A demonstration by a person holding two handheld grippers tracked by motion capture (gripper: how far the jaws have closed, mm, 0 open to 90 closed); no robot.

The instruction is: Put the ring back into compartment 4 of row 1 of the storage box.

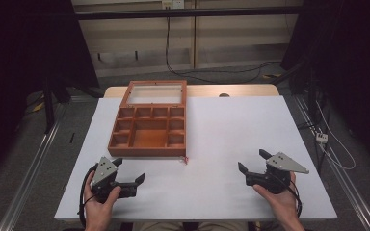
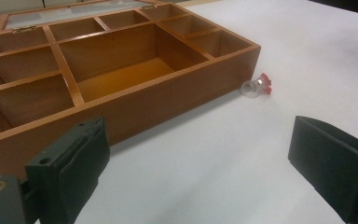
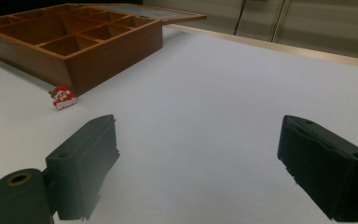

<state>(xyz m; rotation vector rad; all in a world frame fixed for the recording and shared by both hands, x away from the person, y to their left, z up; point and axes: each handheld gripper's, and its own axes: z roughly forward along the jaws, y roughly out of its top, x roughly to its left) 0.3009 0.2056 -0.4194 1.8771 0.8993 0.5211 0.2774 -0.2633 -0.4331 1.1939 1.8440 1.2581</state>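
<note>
the left gripper (image 1: 129,172) has its jaws spread wide over bare table, clamped on nothing, and the right gripper (image 1: 253,162) stands just as wide and just as empty, well apart from it on the other side. nearest to them is a small santa charm (image 3: 63,98), lying on the white table (image 1: 231,134) just beside the near right corner of the wooden box (image 1: 149,126), close to its wall but apparently not touching. it looks light, flat and stiff, likely to skid on the smooth tabletop, so i would pinch it across its narrow sides, low and gently. the box has 1 large middle compartment ringed by smaller ones, its glass lid (image 1: 155,94) thrown back. the right gripper view gives the charm's red hat and face; the left gripper view instead shows a clear ring at its end (image 2: 251,87); the high view reduces it to a red speck.
</note>
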